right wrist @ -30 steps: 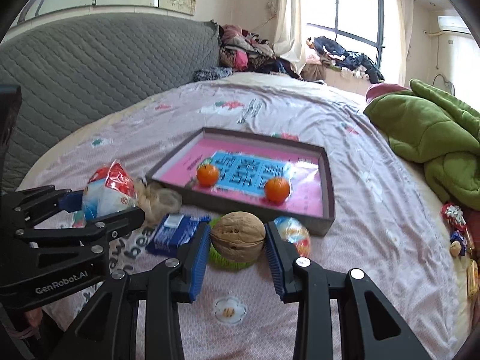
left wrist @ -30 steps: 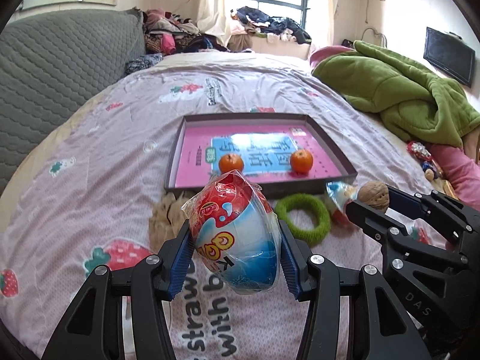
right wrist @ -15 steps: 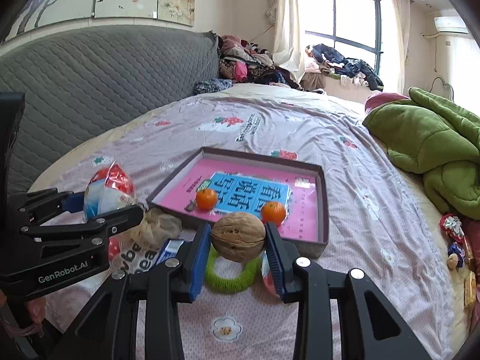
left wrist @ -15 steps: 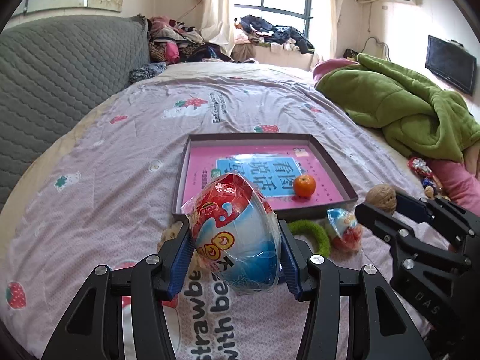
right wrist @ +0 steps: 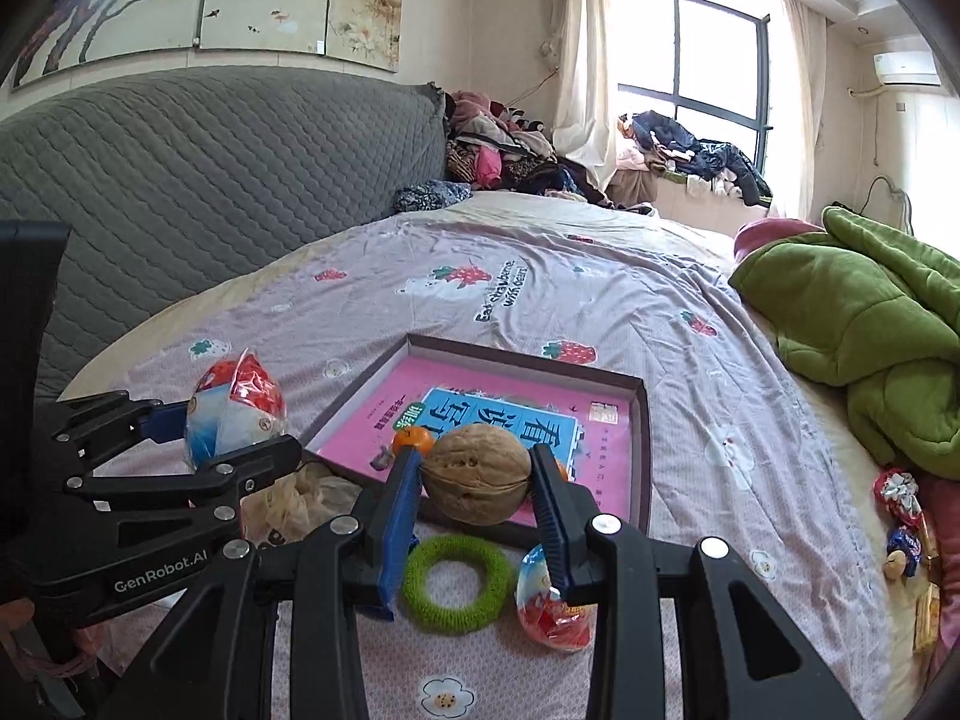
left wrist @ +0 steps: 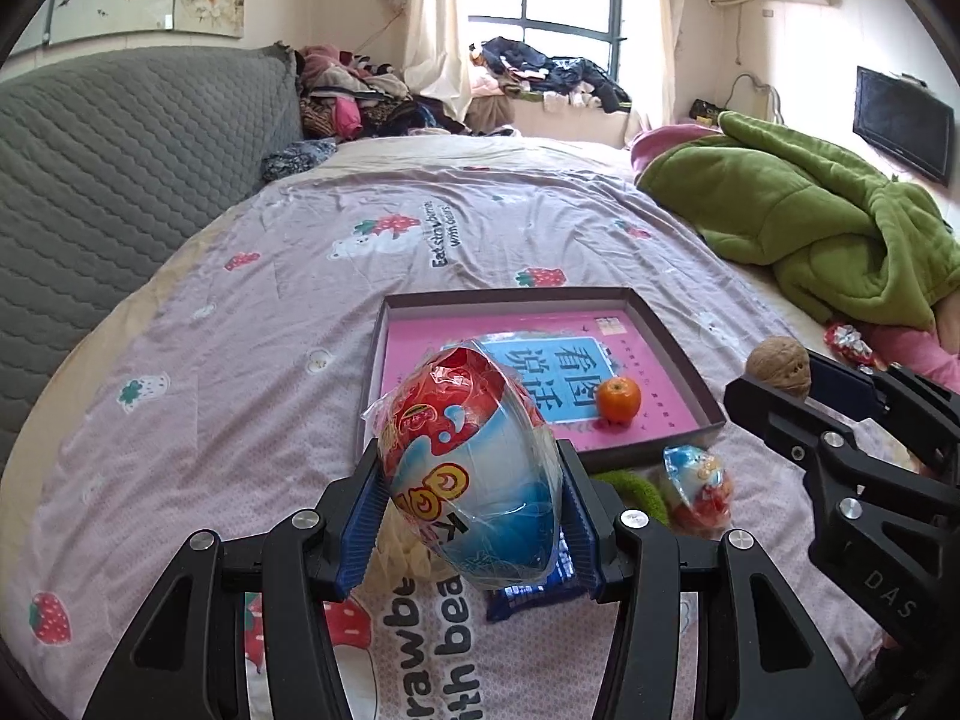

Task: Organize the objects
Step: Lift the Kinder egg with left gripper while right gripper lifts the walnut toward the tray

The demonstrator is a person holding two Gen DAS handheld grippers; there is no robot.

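Observation:
My left gripper (left wrist: 474, 510) is shut on a large wrapped toy egg (left wrist: 474, 468), red on top and blue below, held above the bedspread; it shows at the left in the right wrist view as the egg (right wrist: 231, 414). My right gripper (right wrist: 477, 486) is shut on a brown walnut (right wrist: 477, 474), seen at the right in the left wrist view as the walnut (left wrist: 779, 367). Beyond both lies a shallow dark box tray (left wrist: 504, 300) with a pink and blue book inside and an orange (left wrist: 618, 399). A second orange (right wrist: 413, 438) peeks out beside the walnut.
On the bedspread below lie a green fuzzy ring (right wrist: 453, 585), a smaller wrapped egg (right wrist: 549, 606), a blue packet (left wrist: 528, 594) and a crumpled plastic bag (right wrist: 300, 498). A green blanket (left wrist: 810, 228) is heaped at the right, with candies (right wrist: 900, 510) near it. A grey quilted headboard (right wrist: 180, 180) stands left.
Both grippers have risen with the egg and the walnut still held. The tray and the items on the bed now sit lower and smaller in both views.

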